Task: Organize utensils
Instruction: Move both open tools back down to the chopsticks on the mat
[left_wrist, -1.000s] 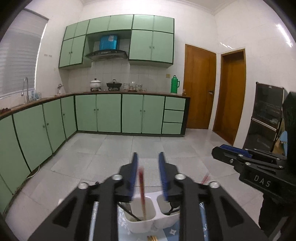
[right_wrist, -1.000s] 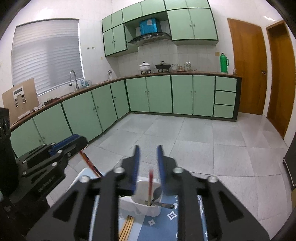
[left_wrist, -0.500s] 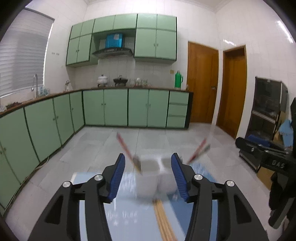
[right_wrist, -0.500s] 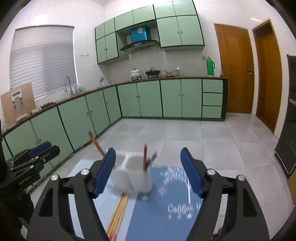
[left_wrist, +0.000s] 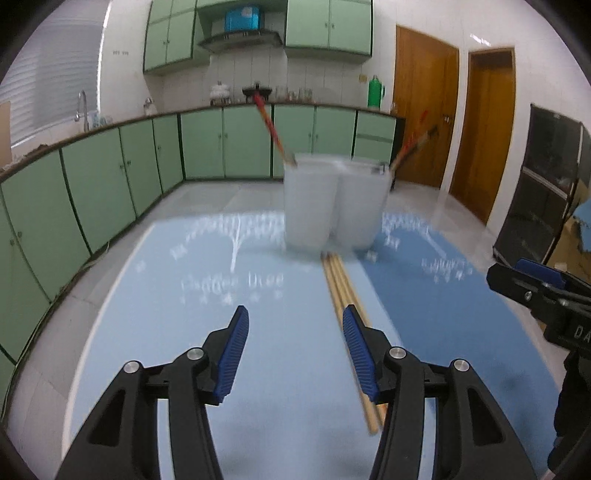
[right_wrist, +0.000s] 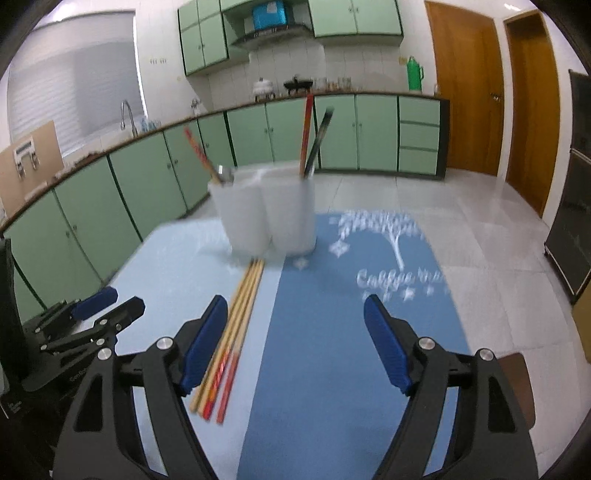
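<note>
A white two-compartment holder (left_wrist: 334, 201) (right_wrist: 266, 214) stands at the far end of a blue table mat (left_wrist: 184, 332) (right_wrist: 332, 350). Red chopsticks (left_wrist: 269, 125) (right_wrist: 306, 136) and a dark utensil (right_wrist: 319, 136) lean out of it. Several wooden chopsticks (left_wrist: 341, 291) (right_wrist: 240, 325) lie flat in front of the holder. My left gripper (left_wrist: 295, 314) is open and empty, its right finger over the loose chopsticks. My right gripper (right_wrist: 295, 301) is open wider, also empty, its left finger beside them. Each gripper also shows at the edge of the other's view: the right gripper (left_wrist: 524, 280), the left gripper (right_wrist: 107, 306).
Green kitchen cabinets (left_wrist: 110, 184) run along the left and back walls. Two wooden doors (left_wrist: 424, 110) stand at the back right, and a black cabinet (left_wrist: 546, 192) at the right. Tiled floor (right_wrist: 480, 229) lies beyond the table's far and right edges.
Both grippers have opened and let go of the red chopsticks, which now stand in the holder. Both have pulled back and down, so the holder looks farther off and the table fills the views.
</note>
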